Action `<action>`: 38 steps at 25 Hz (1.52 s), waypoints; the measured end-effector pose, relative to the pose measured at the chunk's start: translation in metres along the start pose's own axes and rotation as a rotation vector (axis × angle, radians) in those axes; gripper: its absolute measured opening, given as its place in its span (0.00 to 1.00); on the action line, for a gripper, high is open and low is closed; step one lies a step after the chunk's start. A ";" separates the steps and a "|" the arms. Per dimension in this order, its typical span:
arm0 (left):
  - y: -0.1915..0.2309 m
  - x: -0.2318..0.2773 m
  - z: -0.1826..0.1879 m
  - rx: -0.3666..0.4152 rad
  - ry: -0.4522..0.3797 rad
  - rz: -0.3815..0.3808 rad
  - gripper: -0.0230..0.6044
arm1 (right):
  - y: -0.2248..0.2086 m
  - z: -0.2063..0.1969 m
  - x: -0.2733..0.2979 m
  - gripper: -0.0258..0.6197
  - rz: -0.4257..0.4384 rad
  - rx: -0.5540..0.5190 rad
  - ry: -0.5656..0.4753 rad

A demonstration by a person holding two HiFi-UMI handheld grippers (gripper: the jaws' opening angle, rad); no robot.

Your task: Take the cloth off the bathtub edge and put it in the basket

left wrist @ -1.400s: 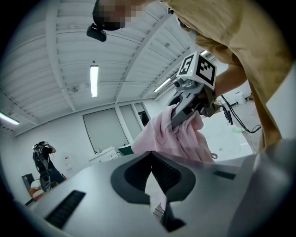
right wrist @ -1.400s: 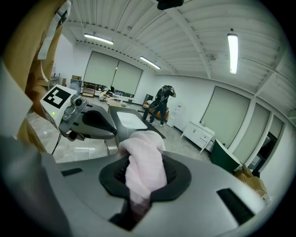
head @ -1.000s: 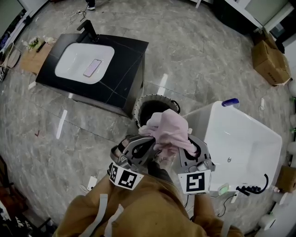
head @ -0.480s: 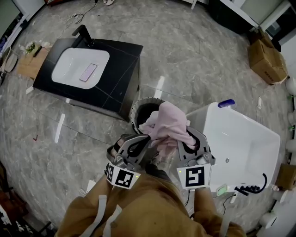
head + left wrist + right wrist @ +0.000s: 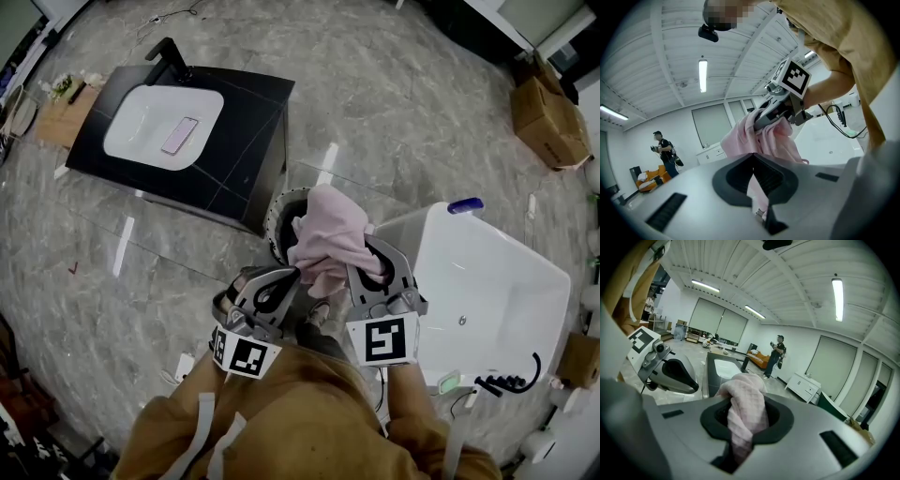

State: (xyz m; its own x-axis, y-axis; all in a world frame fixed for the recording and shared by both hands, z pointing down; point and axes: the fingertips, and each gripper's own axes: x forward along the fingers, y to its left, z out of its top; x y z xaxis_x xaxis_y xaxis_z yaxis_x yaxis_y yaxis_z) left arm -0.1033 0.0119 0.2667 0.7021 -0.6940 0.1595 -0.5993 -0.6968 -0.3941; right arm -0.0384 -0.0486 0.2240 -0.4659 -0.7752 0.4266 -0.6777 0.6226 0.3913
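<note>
**One cloth, two grippers, both clamped on it**

One pink cloth is bunched at the centre of the head view. There it overlaps the right rim of the single dark round basket, just left of the one white bathtub. Two grippers hold it off the floor. The right gripper has its jaws nearly together, squeezing a thick twist of cloth. The left gripper has its jaws almost closed, pinching a thin strip of the same cloth.
</note>
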 end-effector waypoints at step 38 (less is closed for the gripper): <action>-0.090 0.084 -0.285 -0.168 0.274 -0.038 0.05 | 0.158 -0.431 0.212 0.34 0.328 0.218 0.513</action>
State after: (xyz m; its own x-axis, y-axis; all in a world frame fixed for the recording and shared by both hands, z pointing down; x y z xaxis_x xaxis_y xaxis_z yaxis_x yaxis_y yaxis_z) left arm -0.1003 -0.0351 0.5732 0.6091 -0.6742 0.4175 -0.6458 -0.7273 -0.2323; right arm 0.0013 -0.0681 0.7279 -0.3742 -0.3652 0.8524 -0.6715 0.7407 0.0226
